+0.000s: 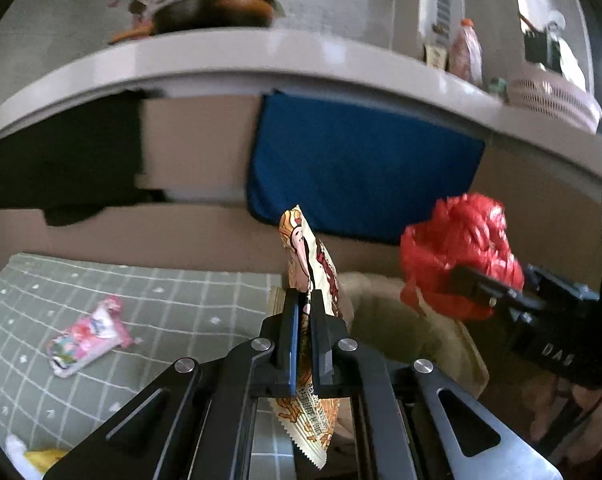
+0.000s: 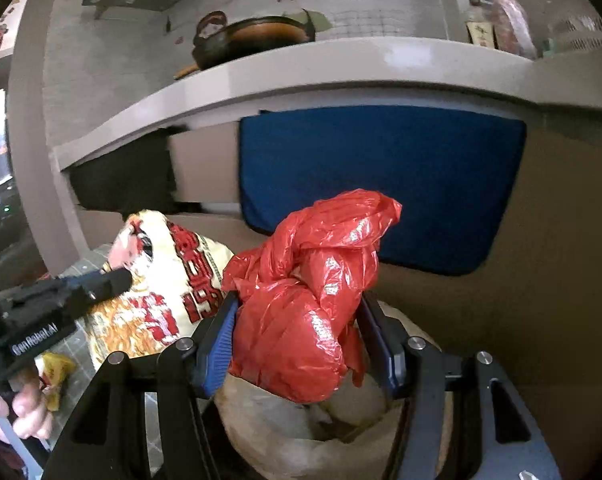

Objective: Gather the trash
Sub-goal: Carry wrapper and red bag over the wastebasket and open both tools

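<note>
Looking along the left gripper (image 1: 305,320), the jaws are clamped on a printed snack wrapper (image 1: 311,272), pinched mid-body so its top stands upright above the fingertips and its serrated end hangs below. It is thin, light film, likely slippery, so a flat pinch across the middle suits it better than an edge. Ahead and to the right sits the beige bag (image 1: 385,312) that seems to be the trash sack. A pink wrapper (image 1: 87,334) lies uncollected on the green checked mat (image 1: 173,292), and the right gripper shows at the right edge carrying a crumpled red plastic bag (image 1: 459,252).

From the right gripper (image 2: 297,336), the jaws stand wide yet press both sides of the red plastic bag (image 2: 309,304), held directly above the beige bag's open mouth (image 2: 301,432). The wad looks soft, springy and weightless; it may cling to the pads on release.
</note>
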Tool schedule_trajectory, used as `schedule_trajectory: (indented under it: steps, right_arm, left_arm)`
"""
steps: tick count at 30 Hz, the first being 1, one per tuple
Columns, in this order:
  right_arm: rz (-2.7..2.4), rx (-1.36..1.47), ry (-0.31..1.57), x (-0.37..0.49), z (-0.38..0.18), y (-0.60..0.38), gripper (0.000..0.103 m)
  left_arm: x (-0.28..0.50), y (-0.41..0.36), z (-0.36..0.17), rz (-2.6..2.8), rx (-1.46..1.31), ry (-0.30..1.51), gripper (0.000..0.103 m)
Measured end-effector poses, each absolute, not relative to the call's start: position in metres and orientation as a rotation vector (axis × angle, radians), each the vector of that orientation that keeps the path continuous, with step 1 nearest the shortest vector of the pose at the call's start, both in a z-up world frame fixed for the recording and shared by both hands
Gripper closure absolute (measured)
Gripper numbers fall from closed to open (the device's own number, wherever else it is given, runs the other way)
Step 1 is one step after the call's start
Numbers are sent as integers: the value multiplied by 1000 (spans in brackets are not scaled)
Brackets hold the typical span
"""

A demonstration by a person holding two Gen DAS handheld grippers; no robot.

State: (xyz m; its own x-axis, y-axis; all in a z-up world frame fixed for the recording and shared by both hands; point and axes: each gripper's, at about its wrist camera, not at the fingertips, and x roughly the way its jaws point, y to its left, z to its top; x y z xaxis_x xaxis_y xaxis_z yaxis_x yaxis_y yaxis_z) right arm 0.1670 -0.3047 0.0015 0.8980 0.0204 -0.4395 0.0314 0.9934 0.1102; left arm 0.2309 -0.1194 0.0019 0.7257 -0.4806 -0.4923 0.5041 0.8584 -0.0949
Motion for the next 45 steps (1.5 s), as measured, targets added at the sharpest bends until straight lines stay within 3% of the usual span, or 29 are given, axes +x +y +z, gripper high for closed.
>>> schedule_trajectory:
  steps: [14,36,38,40,42,45]
  right_arm:
    - [-30,131,519,194,-29,-328,48]
    - [-40,155,576,210,-48,-339,48]
    - [-43,160,581,212,-51,-340,45]
    - [-57,162,595,216,-55,-340,44]
    - [-83,146,613,221,-59,-338,42]
    - [-72,165,612,223,-63,-338,40]
  left_arm:
    - [259,-153,-30,-577,65,611,99]
    - [271,-161,-36,-645,18,633,98]
    - [275,-161,-38,-651,12,647,93]
    - [282,-161,-40,-662,11,673,71]
    - [287,-157,-41,-689,-27,705,61]
    - [286,-148,-35,-684,-52,706,61]
